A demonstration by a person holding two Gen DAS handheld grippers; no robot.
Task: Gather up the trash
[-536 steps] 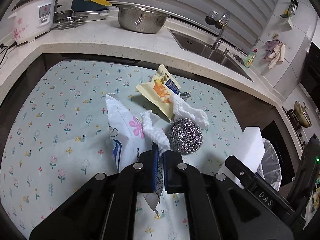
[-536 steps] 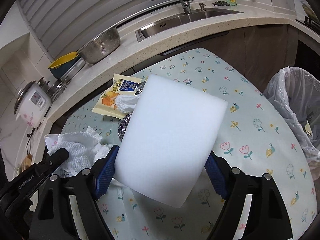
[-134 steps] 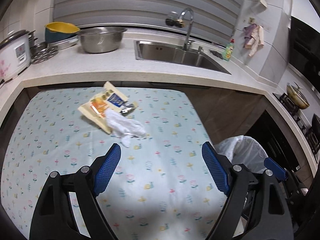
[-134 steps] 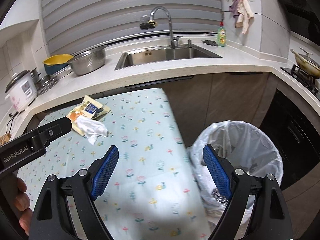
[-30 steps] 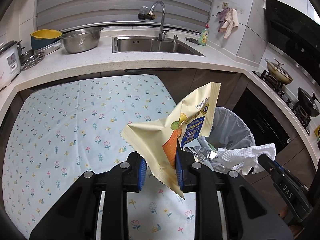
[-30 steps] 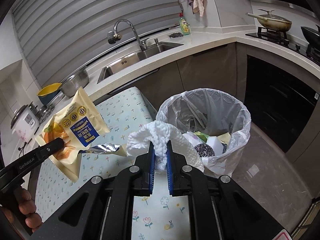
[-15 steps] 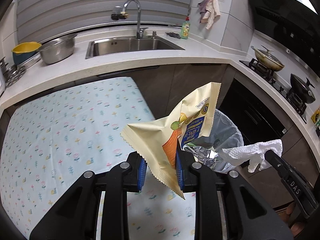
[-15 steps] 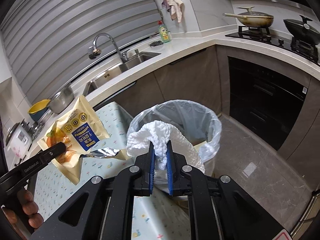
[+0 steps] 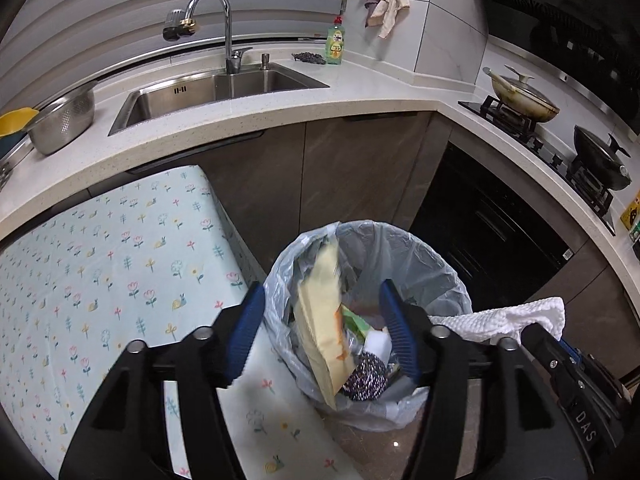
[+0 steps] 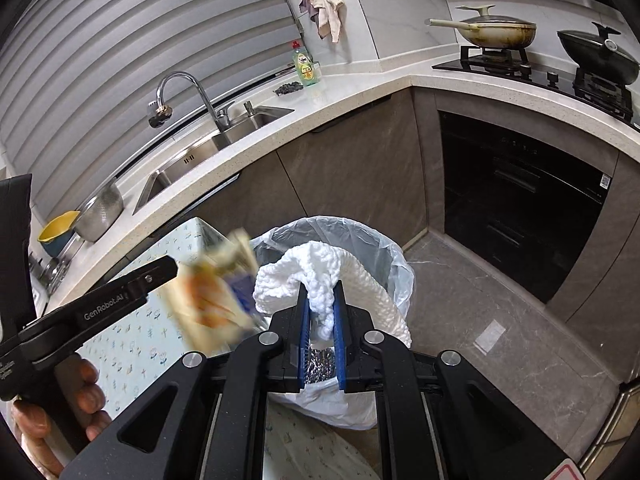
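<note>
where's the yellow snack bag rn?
Left wrist view: the yellow snack bag is loose between the open left gripper fingers, dropping into the lined trash bin beside the steel scrubber.

Wrapper let go over the bin

The left gripper (image 9: 322, 328), clamped on the yellow wrapper (image 9: 320, 320) half a second ago, now stands with its jaws spread wide. The wrapper is loose, motion-blurred, dropping on edge into the bin (image 9: 448, 272) at its 9 o'clock side. Both cameras have swung nearer the bin, which now sits centred below them.
</note>
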